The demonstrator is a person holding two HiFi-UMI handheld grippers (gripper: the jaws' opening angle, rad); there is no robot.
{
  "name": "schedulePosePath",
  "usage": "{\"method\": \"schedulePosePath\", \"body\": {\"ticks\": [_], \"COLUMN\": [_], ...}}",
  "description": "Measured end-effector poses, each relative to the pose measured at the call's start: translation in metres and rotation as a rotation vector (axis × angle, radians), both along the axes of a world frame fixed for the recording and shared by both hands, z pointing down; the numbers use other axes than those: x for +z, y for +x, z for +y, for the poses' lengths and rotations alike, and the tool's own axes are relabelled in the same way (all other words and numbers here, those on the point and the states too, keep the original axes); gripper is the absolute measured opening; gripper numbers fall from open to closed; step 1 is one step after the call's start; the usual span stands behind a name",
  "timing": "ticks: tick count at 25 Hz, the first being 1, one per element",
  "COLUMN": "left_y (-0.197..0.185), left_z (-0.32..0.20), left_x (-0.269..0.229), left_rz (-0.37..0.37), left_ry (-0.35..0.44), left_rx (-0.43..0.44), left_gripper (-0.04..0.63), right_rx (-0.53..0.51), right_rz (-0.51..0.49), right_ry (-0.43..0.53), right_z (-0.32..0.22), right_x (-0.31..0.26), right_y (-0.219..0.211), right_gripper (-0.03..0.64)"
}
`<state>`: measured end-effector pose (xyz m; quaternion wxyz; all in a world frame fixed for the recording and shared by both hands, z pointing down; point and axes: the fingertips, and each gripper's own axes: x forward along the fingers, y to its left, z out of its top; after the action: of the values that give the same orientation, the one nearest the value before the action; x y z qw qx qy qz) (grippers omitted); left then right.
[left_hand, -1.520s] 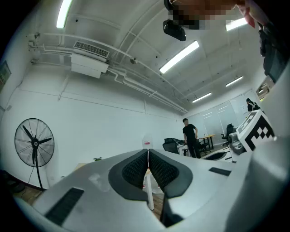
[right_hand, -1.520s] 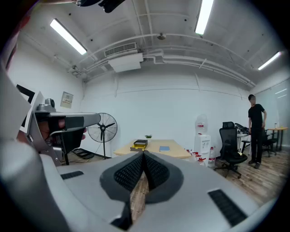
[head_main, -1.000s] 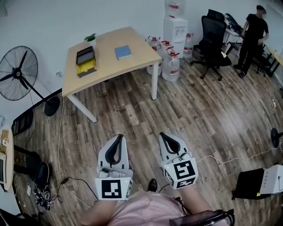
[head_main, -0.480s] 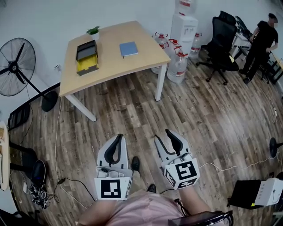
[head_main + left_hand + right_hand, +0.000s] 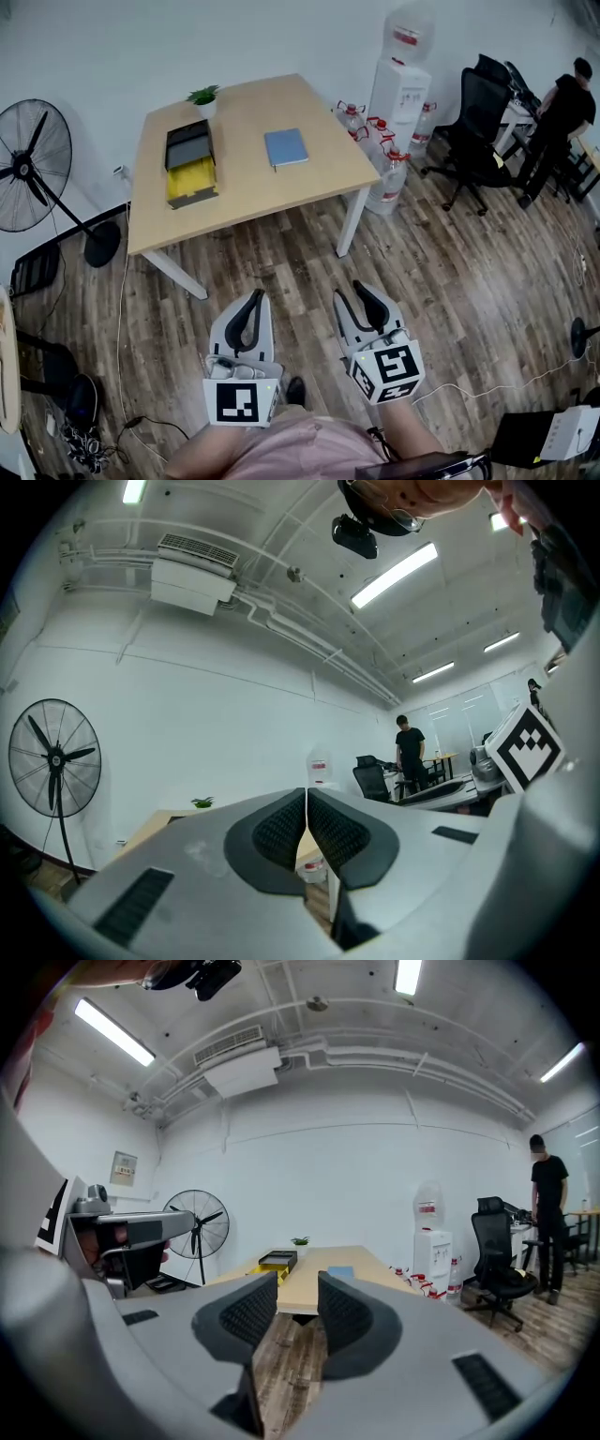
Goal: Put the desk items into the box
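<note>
A light wooden desk (image 5: 246,202) stands ahead of me across the plank floor. On it lie a black and yellow box (image 5: 189,161), a blue notebook (image 5: 285,147) and a small potted plant (image 5: 203,97). Both grippers hang low over the floor, well short of the desk. My left gripper (image 5: 251,302) is shut and empty, its pads (image 5: 281,829) pressed together. My right gripper (image 5: 354,292) is open by a narrow gap and holds nothing. Between its fingers (image 5: 246,1314) the right gripper view shows the desk (image 5: 323,1286), the box (image 5: 274,1262) and the notebook (image 5: 340,1271).
A standing fan (image 5: 33,159) is left of the desk. A water dispenser (image 5: 401,80) and several water bottles (image 5: 384,178) stand at its right corner. Further right are an office chair (image 5: 478,131) and a person (image 5: 562,112). Cables (image 5: 122,309) trail on the floor.
I have walked closer: the desk sits larger and lower in the head view. The right gripper's jaws have parted slightly. The left gripper stays shut.
</note>
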<state>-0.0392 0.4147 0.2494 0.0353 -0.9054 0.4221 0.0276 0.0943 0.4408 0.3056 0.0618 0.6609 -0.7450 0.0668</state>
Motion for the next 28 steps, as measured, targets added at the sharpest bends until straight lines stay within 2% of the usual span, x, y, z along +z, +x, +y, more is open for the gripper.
{"method": "schedulePosePath", "body": {"ticks": [7,16,20,24,28], "left_y": [-0.004,0.023,0.041,0.064,0.105], "left_z": [-0.058,-0.099,-0.123,-0.158,-0.195], "left_x": [0.003,0.020,0.028,0.044,0.043], "left_rz": [0.002,-0.015,-0.029,-0.092,-0.130], "left_ry": [-0.003,-0.043,-0.048,-0.029,-0.030], "left_rx": [0.010,0.042,0.042,0.040,0.043], "left_gripper": [0.017,0.017,0.017,0.017,0.017], "right_rx": [0.019,0.048,0.048,0.048,0.037], "right_rz": [0.020,0.008,-0.004,0.013,-0.011], "right_ry": [0.015,-0.019,-0.024,-0.024,-0.027], "right_z": [-0.056,-0.094,-0.118,-0.154,-0.192], "right_x": [-0.006,0.009,0.017,0.027,0.028], "right_y": [-0.001,0.024,0.042,0.065,0.101], "right_gripper": [0.126,0.121,0.120,0.117,0.115]}}
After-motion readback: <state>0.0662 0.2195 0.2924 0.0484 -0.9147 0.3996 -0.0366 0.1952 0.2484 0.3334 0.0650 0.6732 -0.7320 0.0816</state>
